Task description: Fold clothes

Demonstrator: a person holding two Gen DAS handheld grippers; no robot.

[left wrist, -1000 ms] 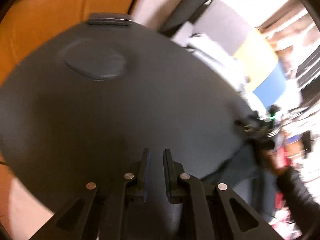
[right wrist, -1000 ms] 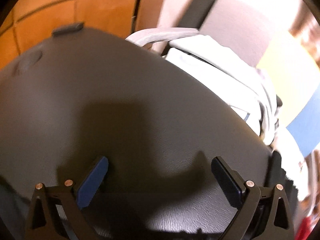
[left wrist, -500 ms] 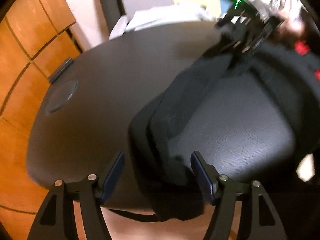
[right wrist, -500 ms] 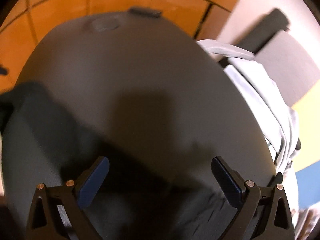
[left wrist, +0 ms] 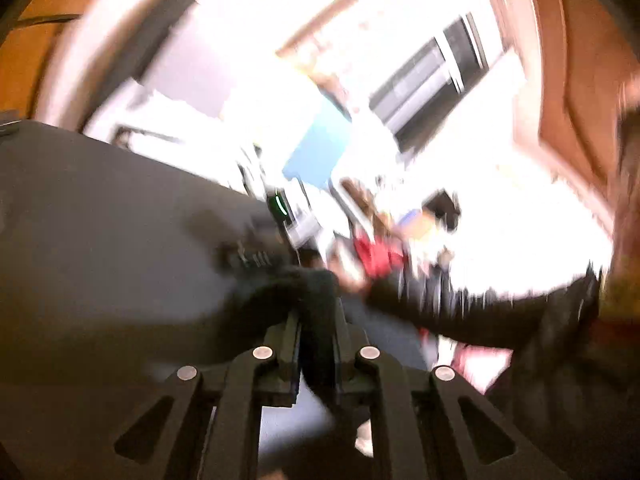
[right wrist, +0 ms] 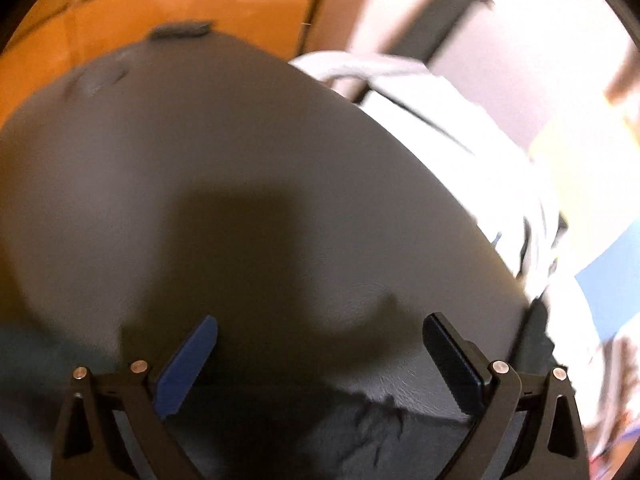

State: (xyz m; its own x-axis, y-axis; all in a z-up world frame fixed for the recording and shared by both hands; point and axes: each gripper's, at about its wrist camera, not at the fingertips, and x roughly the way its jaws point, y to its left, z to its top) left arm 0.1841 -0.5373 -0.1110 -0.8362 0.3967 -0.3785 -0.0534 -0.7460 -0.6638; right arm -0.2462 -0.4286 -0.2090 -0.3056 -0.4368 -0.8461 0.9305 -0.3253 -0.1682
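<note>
The bench [right wrist: 240, 168] fills the right wrist view, a big dark grey rounded top, stretching away ahead of the jaws. Beyond its far edge, ahead and to the right of those jaws, a pale heap of laundry [right wrist: 460, 128] sits on a chair.

Now the dark garment [left wrist: 288, 292] — black, soft, bunched into a thick rope in the left wrist view. Its long axis runs straight out from between the left jaws and away ahead of them, toward the other gripper seen in the blur, with the bench to the left and below. The picture is heavily smeared, so the cloth's finer folds cannot be told. In the right wrist view a crumpled dark edge of it [right wrist: 372, 428] lies on the bench just below and between the right jaws, with more of it off to their lower left.

Left gripper [left wrist: 317, 344]: jaws nearly together and closing, clamped on that rope of black cloth, which fills the narrow gap between them.

Right gripper [right wrist: 320, 344]: jaws spread wide, released, blue pads [right wrist: 188, 364] bare, only bench and a shadow between them; the cloth's edge lies below them, ungripped.
</note>
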